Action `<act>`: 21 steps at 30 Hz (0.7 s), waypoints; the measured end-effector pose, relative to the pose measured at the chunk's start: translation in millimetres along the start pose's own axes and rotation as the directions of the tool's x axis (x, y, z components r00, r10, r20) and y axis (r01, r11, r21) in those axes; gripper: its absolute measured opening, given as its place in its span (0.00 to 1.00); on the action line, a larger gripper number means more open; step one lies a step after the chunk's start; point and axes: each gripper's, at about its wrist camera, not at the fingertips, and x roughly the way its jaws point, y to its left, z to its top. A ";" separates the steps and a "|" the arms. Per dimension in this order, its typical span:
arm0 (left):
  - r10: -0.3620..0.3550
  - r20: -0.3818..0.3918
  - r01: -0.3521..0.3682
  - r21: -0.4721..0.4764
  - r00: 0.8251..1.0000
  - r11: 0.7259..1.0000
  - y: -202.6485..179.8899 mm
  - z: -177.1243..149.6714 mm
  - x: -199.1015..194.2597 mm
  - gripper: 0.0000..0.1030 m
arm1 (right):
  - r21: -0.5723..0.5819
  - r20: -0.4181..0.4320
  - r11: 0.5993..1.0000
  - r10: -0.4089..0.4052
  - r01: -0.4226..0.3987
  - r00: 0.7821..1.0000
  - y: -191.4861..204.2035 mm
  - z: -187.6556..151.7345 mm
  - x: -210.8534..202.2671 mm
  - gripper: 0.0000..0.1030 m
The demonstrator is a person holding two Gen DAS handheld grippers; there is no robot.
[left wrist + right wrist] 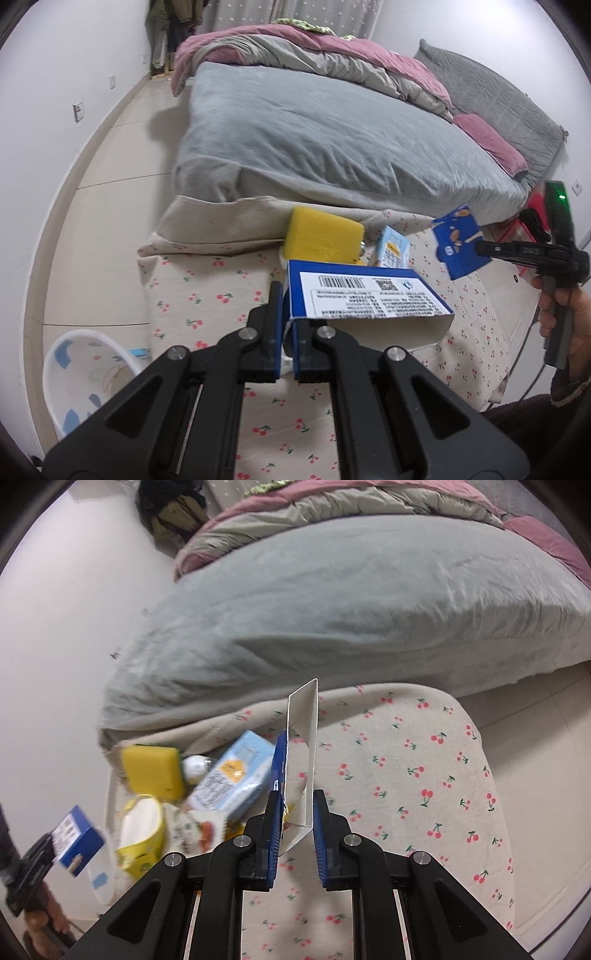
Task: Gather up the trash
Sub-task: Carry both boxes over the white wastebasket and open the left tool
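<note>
Up close in the left wrist view, the left gripper point(287, 332) has its jaws clamped tight on the torn end of a blue and white box point(365, 299). Its white label carries a barcode, a QR code and rows of small print too fine to read. Beyond it on the cherry-print cloth point(207, 291) lie a yellow sponge point(323, 236) and a pale blue packet point(393, 251) with a yellow patch; its lettering is not legible. Off to the right, the right gripper point(480, 248), held in a person's hand point(561, 306), pinches a flattened blue carton point(458, 240) printed with small pictures, lifted clear of the cloth. A green light glows on that tool. Down on the tiled floor point(107, 221) at lower left stands a white bin point(85, 373). Behind the cloth lies a bed with a grey blanket point(314, 136) and a pink and beige quilt point(332, 62), against white walls.

Next, the right wrist view shows the right gripper point(294, 827) with jaws nearly shut on the flattened blue carton point(303, 746), whose white inner face stands edge-on. Left of it lie the yellow sponge point(153, 771), the pale blue packet point(236, 775), blurred, and a yellow-rimmed container point(142, 830). At far left the left gripper point(35, 864) holds the blue and white box point(77, 840) above the white bin point(103, 871).
</note>
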 end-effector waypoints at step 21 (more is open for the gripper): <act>0.160 0.028 -0.155 -0.143 0.987 0.978 99.3 -48.3 -52.3 0.05 | -0.286 0.007 0.939 0.201 -0.190 0.980 163.8 -35.4 -8.0 0.16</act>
